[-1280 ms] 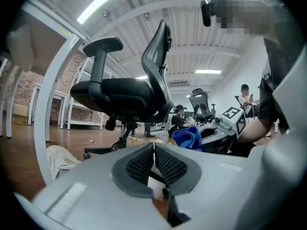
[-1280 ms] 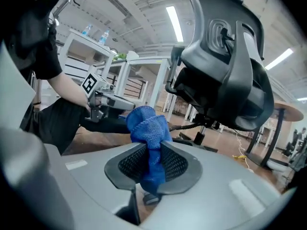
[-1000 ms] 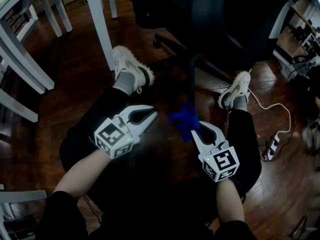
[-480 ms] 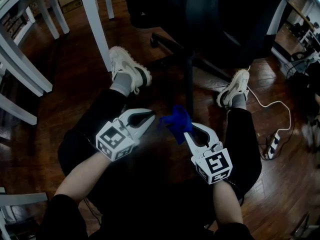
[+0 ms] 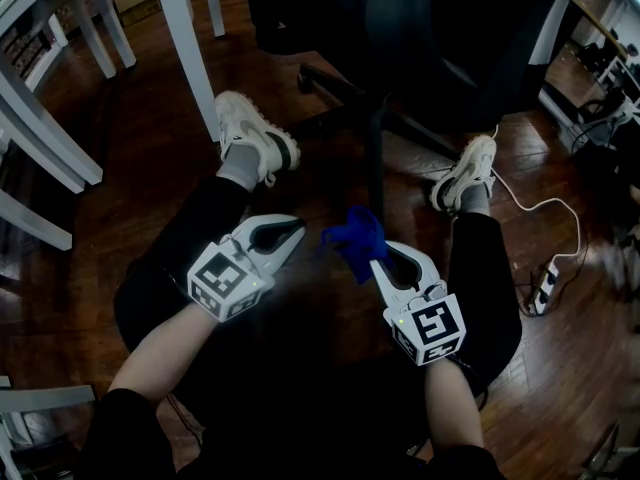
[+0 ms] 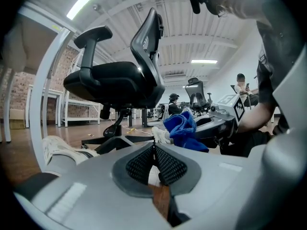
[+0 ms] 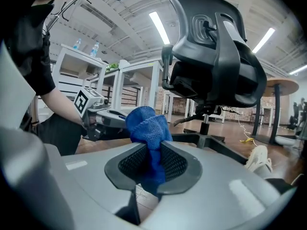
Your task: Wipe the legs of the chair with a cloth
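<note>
A black office chair (image 5: 430, 28) stands in front of me, its column (image 5: 375, 158) and dark base legs (image 5: 335, 83) just beyond my knees. My right gripper (image 5: 375, 258) is shut on a bunched blue cloth (image 5: 352, 238), which sticks up between its pads (image 7: 149, 128) and hangs short of the chair base (image 7: 206, 140). To the cloth's left, my left gripper (image 5: 298, 230) is shut with nothing in it, its pads pressed together (image 6: 154, 145). In the left gripper view the cloth (image 6: 182, 128) shows to the right, the chair base (image 6: 112, 140) ahead.
White table legs (image 5: 185, 48) stand at the left. My two white shoes (image 5: 250, 133) (image 5: 465, 173) rest on the wooden floor on either side of the chair base. A white cable (image 5: 550, 213) runs to a power strip (image 5: 545, 293) at the right.
The right gripper with the cloth has shifted slightly to the left, nearer the left gripper. The left gripper has stayed where it was, shut.
</note>
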A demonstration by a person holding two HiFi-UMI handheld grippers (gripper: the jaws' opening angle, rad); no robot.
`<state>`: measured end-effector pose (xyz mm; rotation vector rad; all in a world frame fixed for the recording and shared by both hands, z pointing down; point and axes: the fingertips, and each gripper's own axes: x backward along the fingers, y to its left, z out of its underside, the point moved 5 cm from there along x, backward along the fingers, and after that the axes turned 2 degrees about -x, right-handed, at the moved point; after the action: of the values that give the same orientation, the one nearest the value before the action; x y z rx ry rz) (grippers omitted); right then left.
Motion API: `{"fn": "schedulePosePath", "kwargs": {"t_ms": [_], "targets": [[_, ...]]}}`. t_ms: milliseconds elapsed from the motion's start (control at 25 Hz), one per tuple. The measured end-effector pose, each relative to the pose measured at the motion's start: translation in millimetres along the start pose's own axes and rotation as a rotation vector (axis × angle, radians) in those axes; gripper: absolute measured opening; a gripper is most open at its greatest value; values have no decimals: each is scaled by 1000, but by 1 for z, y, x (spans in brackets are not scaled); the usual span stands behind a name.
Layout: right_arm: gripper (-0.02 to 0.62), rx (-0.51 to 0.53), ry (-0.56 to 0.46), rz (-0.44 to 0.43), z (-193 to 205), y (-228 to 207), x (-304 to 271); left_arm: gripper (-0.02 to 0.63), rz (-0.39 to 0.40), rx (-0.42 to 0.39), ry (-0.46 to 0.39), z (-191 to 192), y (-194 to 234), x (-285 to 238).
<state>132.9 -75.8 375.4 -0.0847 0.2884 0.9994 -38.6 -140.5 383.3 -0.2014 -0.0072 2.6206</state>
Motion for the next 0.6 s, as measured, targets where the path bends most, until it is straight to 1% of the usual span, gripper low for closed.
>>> {"fn": "schedulePosePath", "kwargs": {"t_ms": [280,440,600], "targets": [[84,9,1,8,-3,0,2,5,2,-1,6,2,0,0],[84,16,-9,-22,-5,6,1,5,7,0,12,3,-2,1],[84,20,-27,-25,-10,7,0,5,-15,-21,16,4,1,3]]}}
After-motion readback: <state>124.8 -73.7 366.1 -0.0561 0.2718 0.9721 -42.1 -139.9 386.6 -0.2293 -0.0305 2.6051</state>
